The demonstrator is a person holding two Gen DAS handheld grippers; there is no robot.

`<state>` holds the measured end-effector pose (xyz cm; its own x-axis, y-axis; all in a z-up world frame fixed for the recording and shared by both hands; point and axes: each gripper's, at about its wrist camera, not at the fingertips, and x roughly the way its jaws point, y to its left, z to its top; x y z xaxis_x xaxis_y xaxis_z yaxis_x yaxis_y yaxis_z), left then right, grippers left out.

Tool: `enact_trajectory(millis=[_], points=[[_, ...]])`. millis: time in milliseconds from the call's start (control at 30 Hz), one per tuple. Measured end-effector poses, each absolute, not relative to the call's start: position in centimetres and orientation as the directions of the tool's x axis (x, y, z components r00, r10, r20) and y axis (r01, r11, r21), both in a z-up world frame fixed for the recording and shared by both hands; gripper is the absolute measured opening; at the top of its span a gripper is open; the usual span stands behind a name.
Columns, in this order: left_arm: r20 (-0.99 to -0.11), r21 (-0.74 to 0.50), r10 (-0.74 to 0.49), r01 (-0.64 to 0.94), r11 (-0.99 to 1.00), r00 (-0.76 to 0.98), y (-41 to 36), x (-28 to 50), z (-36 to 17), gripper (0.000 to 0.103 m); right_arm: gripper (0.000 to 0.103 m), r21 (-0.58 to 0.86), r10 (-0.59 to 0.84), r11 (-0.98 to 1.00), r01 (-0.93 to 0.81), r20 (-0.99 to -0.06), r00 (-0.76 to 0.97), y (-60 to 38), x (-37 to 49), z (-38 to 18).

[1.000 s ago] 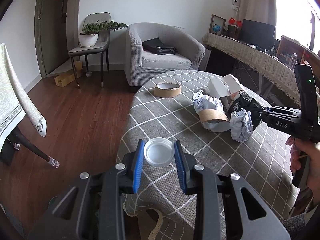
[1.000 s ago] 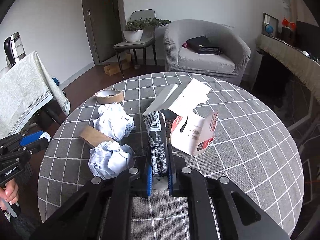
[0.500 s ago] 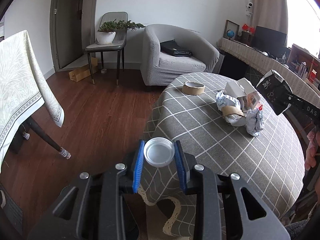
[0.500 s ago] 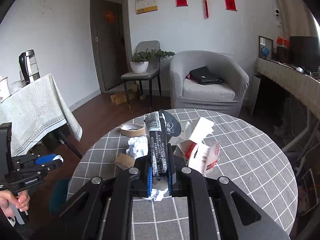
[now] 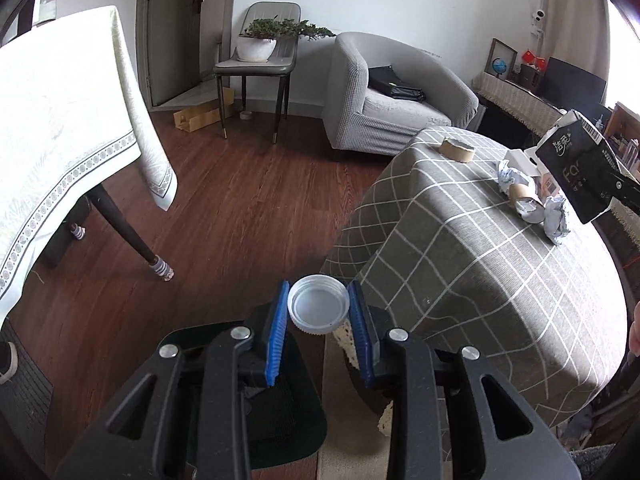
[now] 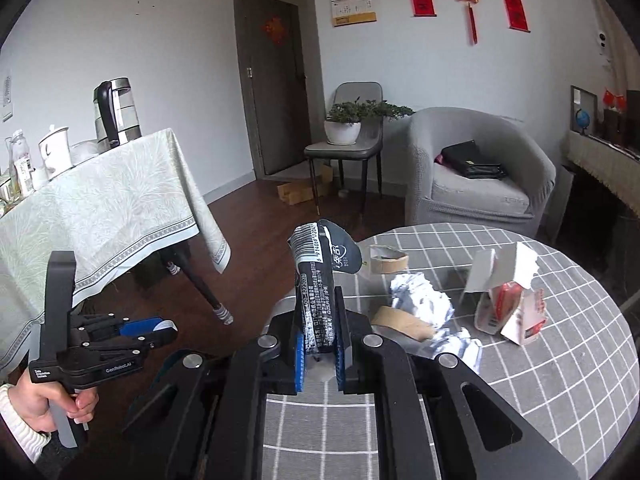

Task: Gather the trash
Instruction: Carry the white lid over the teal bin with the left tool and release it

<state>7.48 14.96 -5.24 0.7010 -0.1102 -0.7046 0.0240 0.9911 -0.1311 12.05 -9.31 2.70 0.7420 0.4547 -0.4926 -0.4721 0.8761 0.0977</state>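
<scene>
Both grippers have swung away from the table. Left gripper clamps a lid; right gripper clamps a black carton. Paper balls, tube, tape roll and box remain mid-table.

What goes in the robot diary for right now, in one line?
left gripper: shut on lid | right gripper: shut on black wrapper | table: paper balls, torn box left

My right gripper is clamped on a flattened black carton, barcode end up at 12 o'clock. On the checked round table, toward 2 o'clock: tape roll, crumpled paper, cardboard tube, torn white box. My left gripper sits at 9 o'clock off the table edge, something white between its blue pads.
</scene>
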Motion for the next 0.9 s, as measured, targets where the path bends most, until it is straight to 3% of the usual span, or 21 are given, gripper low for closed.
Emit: enact_trajectory(millis=[900], points=[[-0.871,-0.117,-0.015,-0.178,0.977,0.491,27.3,4.5,-14.3,0.032,0.011,0.168,0.61,0.717,-0.677,-0.622,0.491,8.0,12.0,-2.3]])
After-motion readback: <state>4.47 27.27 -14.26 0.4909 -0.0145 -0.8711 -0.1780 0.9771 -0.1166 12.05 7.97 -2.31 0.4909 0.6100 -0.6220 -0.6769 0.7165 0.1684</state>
